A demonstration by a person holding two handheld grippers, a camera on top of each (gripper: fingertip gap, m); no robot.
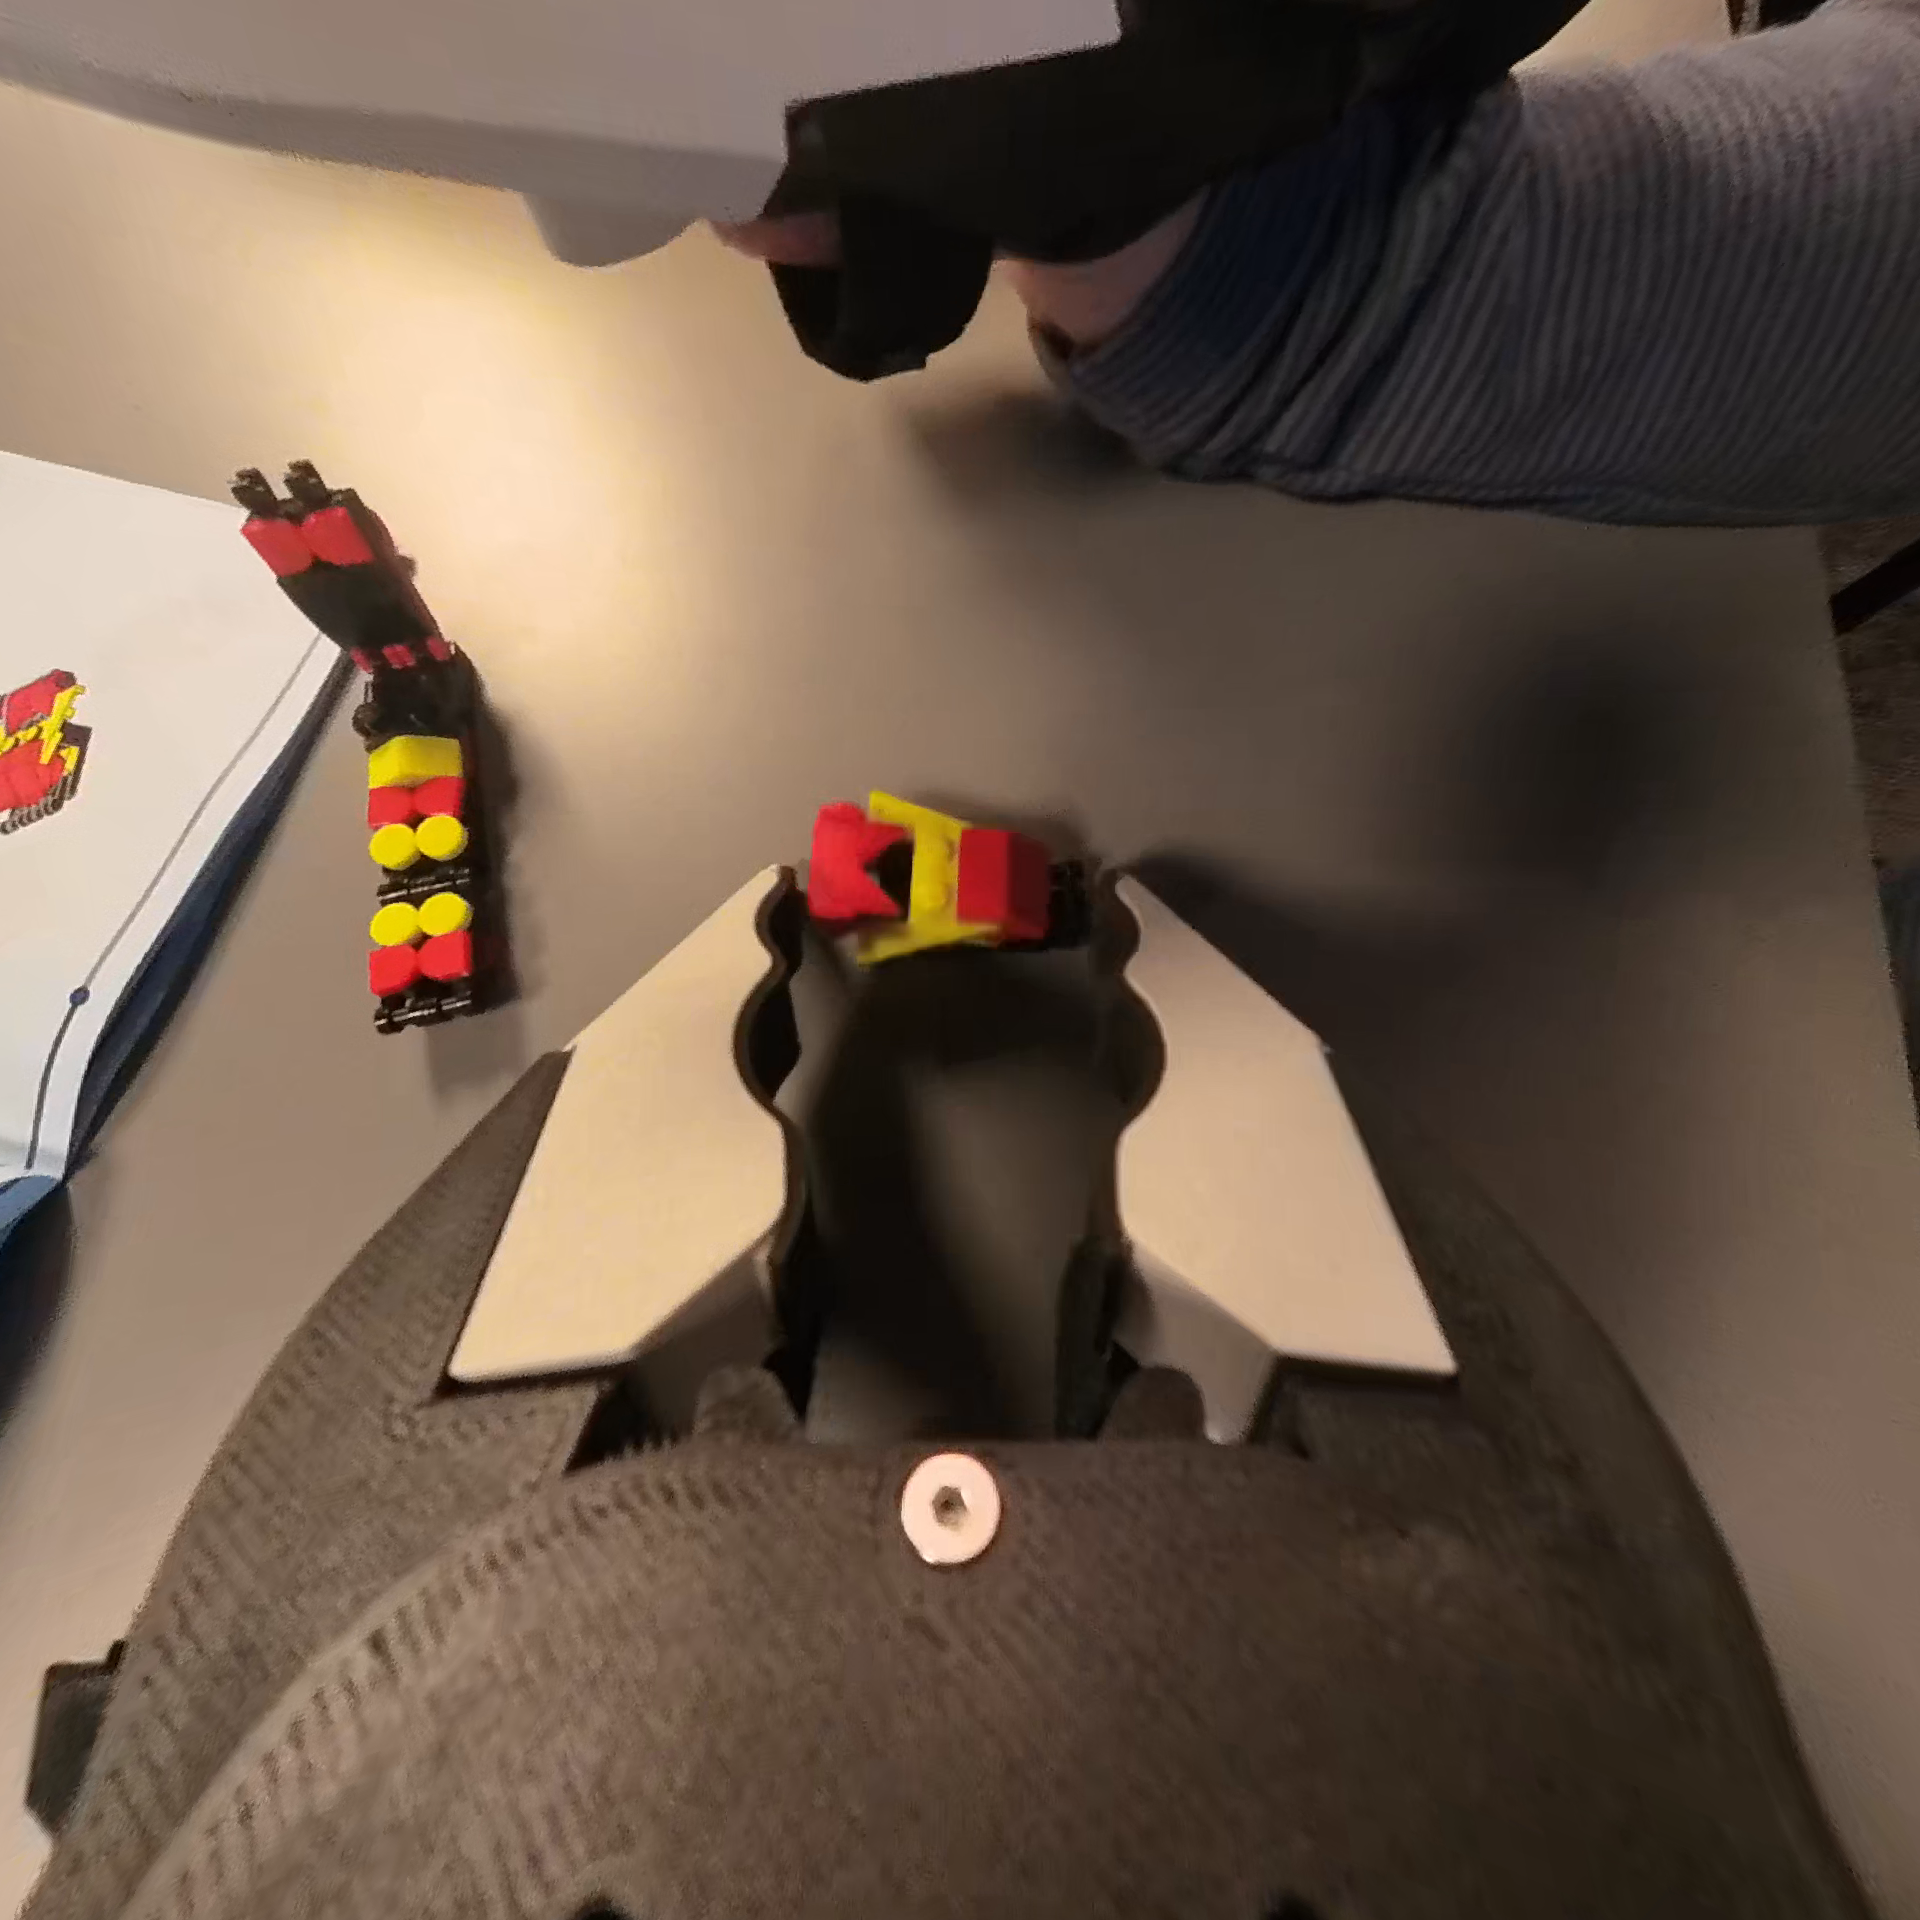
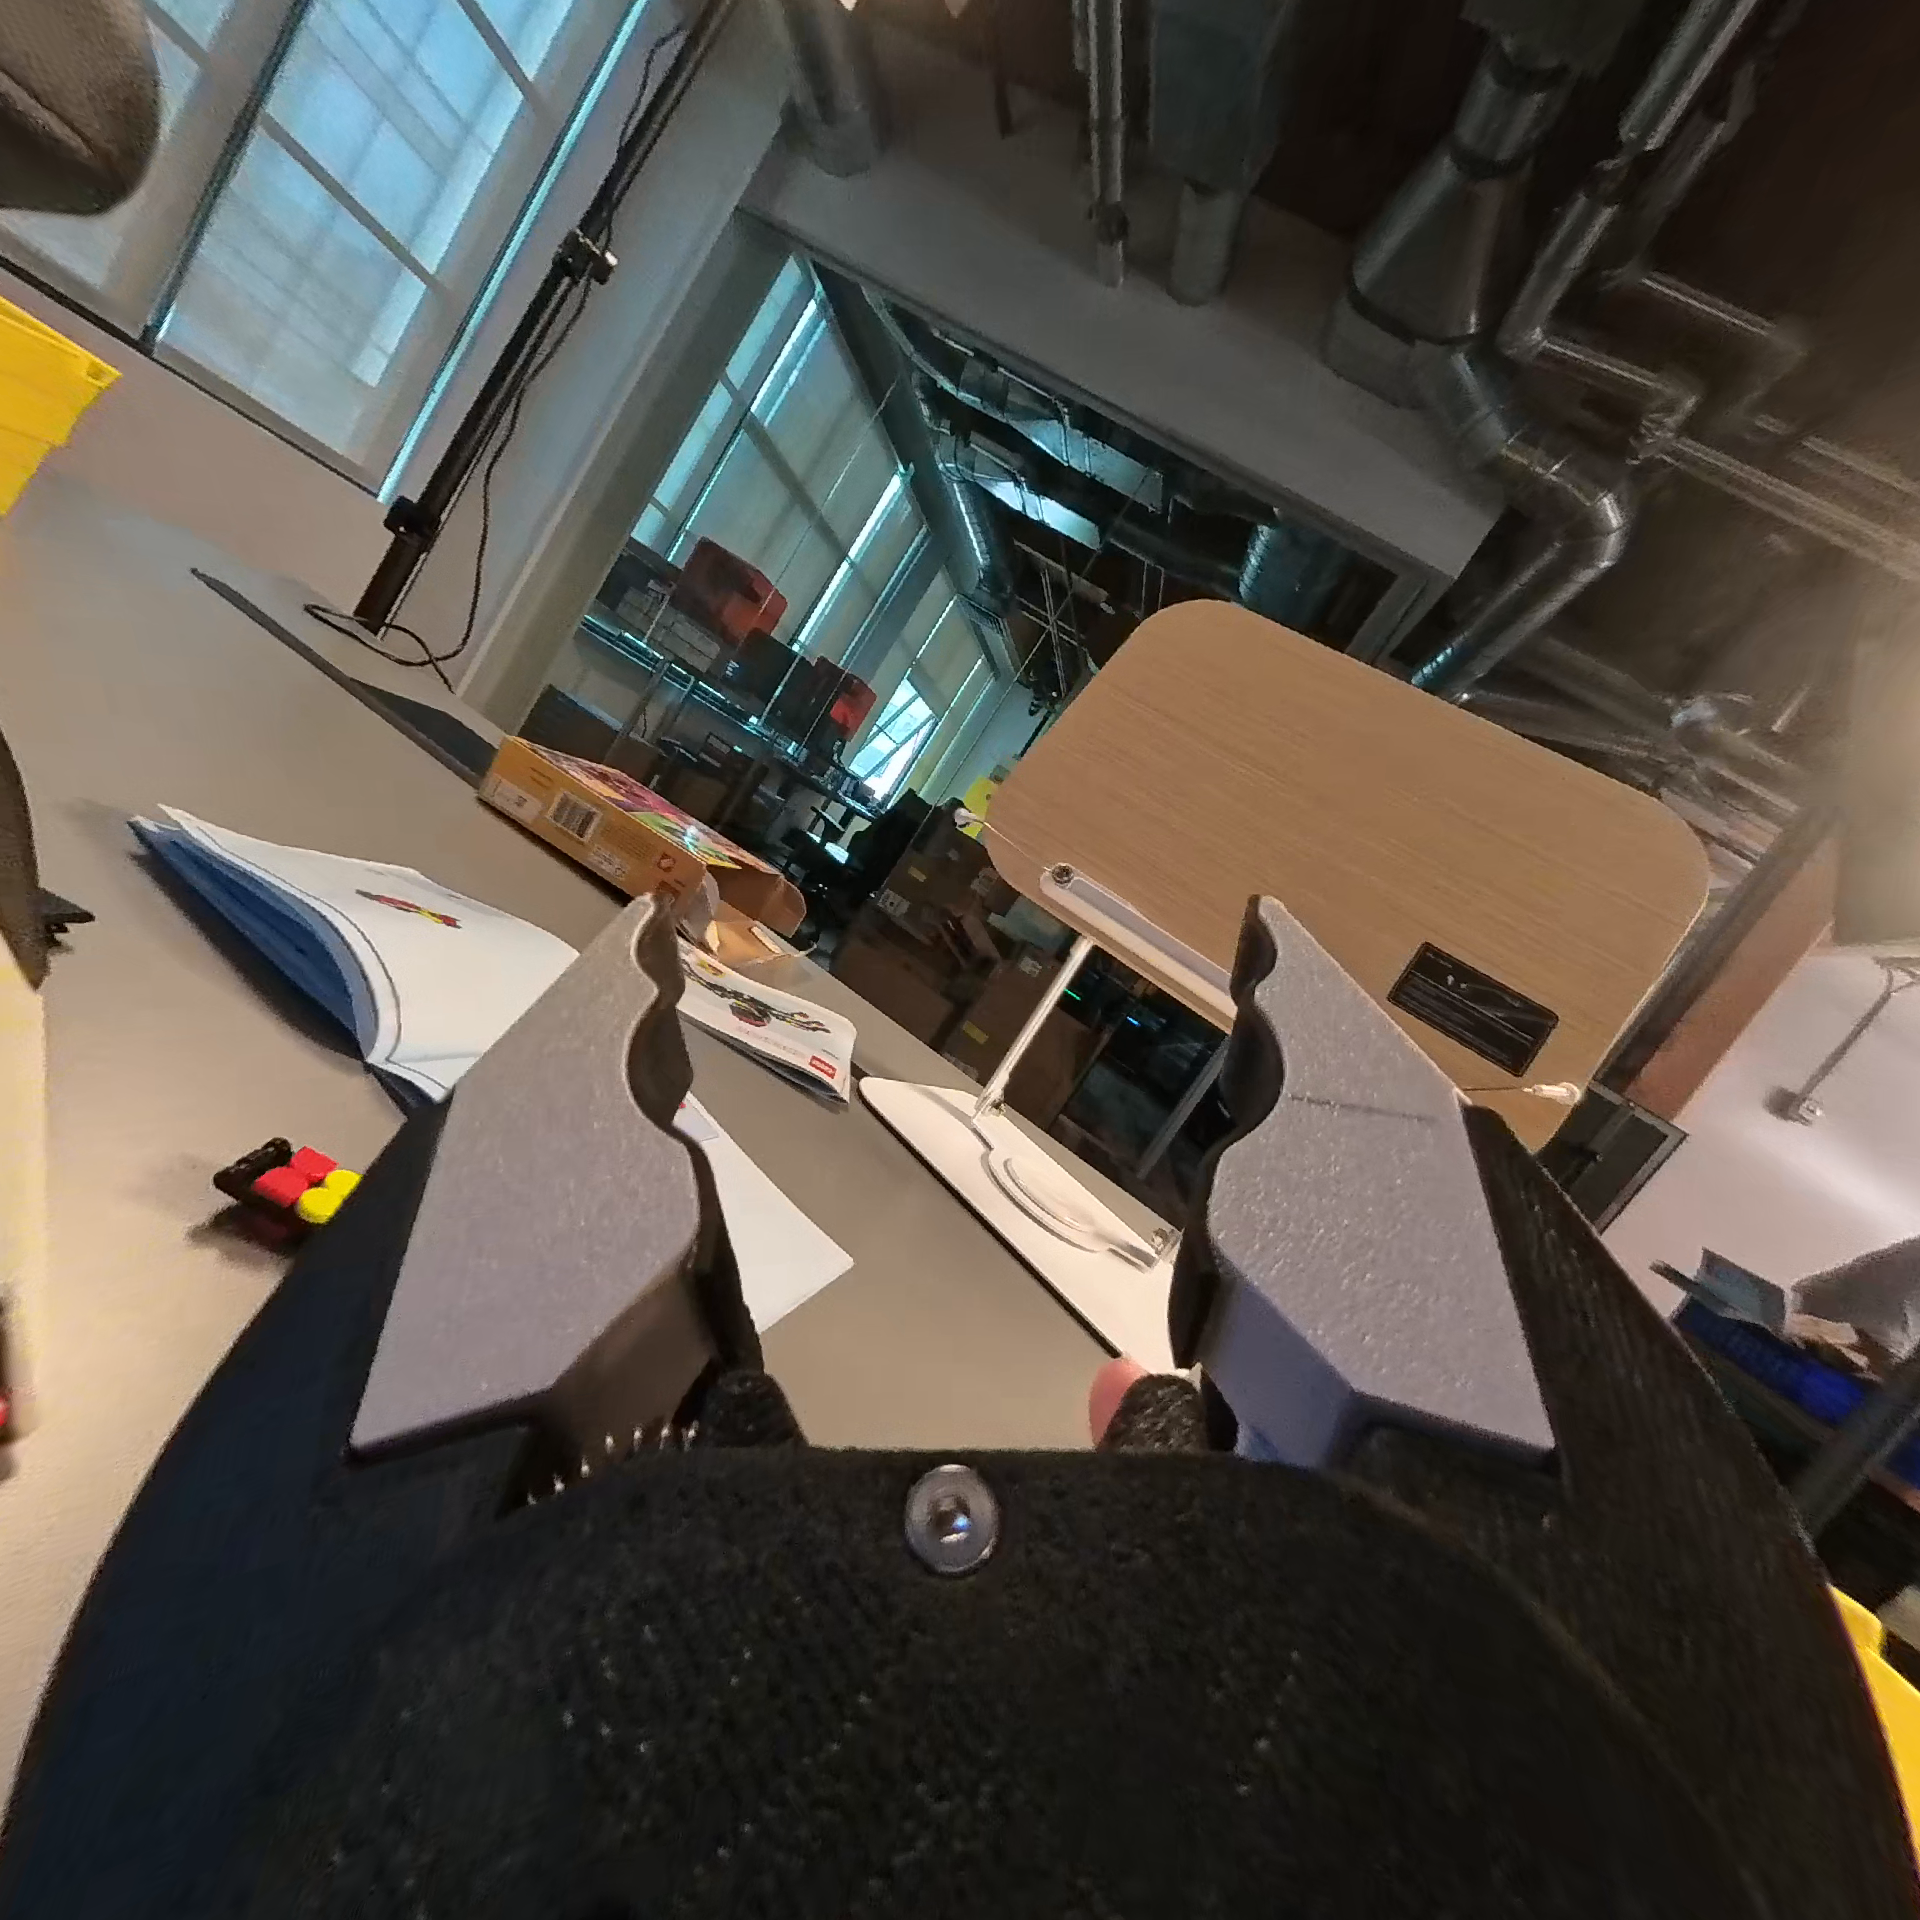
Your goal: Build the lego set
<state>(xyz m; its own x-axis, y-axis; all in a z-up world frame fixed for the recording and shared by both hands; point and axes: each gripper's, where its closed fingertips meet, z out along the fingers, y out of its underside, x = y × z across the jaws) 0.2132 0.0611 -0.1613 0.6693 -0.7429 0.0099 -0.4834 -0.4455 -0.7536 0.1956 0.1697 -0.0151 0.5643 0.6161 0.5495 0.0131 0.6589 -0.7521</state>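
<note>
In the left wrist view my left gripper (image 1: 948,881) points down at the grey table (image 1: 1351,779). A small red, yellow and black lego piece (image 1: 935,883) sits tilted between its fingertips, which touch both its ends. A long black lego strip with red and yellow parts (image 1: 416,790) lies to the left; its end shows in the right wrist view (image 2: 286,1184). My right gripper (image 2: 956,914) is open and empty, raised above the table and pointing across the room.
An open instruction booklet (image 1: 104,779) lies at the left edge, also in the right wrist view (image 2: 364,956). A lego box (image 2: 623,821), a wooden panel on a white stand (image 2: 1351,810) and a yellow bin (image 2: 42,395) stand farther off. A gloved hand (image 1: 904,260) and grey sleeve (image 1: 1455,312) are ahead.
</note>
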